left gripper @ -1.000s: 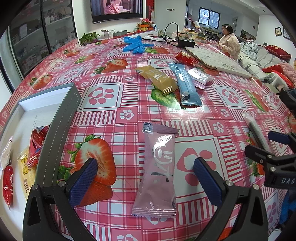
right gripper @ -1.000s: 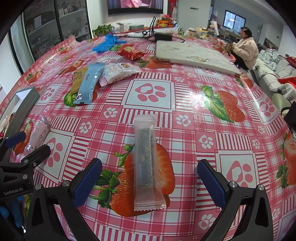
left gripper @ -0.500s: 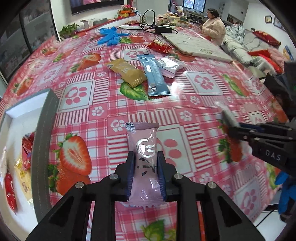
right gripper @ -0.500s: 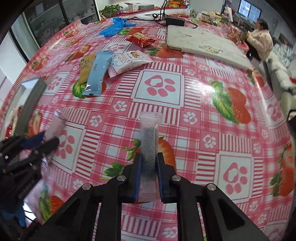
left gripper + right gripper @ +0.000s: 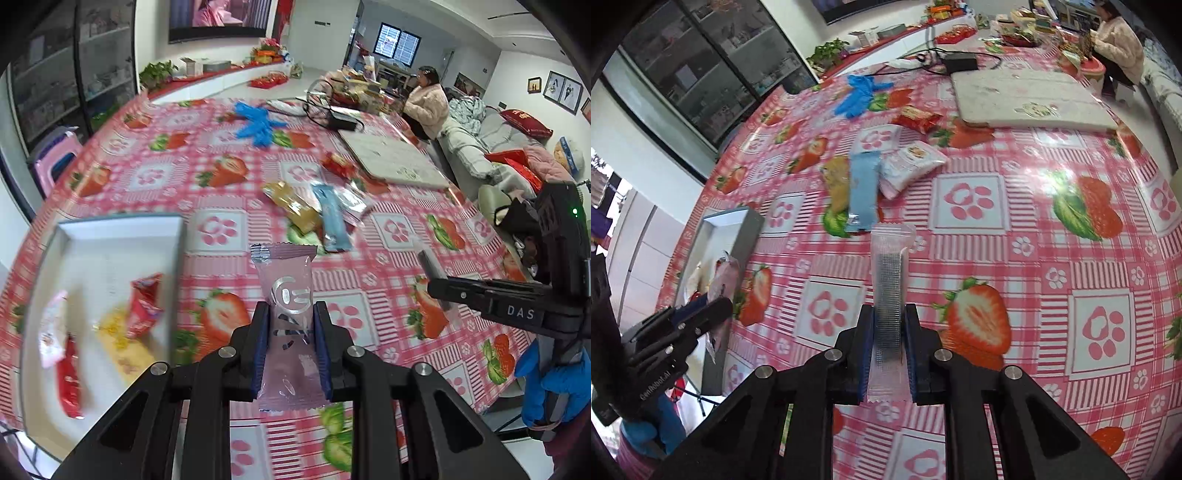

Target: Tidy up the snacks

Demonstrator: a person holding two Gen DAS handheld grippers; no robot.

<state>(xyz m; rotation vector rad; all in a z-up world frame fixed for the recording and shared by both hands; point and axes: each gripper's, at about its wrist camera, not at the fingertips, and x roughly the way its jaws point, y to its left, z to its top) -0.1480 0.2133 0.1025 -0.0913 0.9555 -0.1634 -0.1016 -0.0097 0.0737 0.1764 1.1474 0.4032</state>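
We have our left gripper (image 5: 291,352) clamped on a pink snack packet (image 5: 288,321), its blue pads pressing the packet's two long sides near the lower half, so the crimped top end sticks up and forward past the fingertips, clear of the tabletop (image 5: 388,236) with its red-and-white strawberry and paw-print cloth. Our right gripper (image 5: 889,356) is likewise closed tight on a clear, narrow snack stick (image 5: 888,295) with a fine grey mesh pattern inside; that packet stands nearly straight up between the pads, its serrated top edge well above them. To our left on the tabletop lies the open white box (image 5: 110,236) with a grey wall, and inside it we see a red packet (image 5: 142,306), a yellow packet (image 5: 123,347), a white-and-pink packet (image 5: 50,336) and another red one (image 5: 70,373) near its front end, all somewhat blurred. Farther out, near the middle of the tabletop, a mustard-yellow packet (image 5: 837,181), a light blue packet (image 5: 863,186) and a white packet (image 5: 912,162) lie side by side and partly overlapping, with a small red packet (image 5: 918,118) just beyond them. A pair of blue gloves (image 5: 858,94) rests near the far edge, and a white board (image 5: 1027,99) lies to the far right. A person in a pale fuzzy jacket (image 5: 426,107) sits beyond the tabletop.
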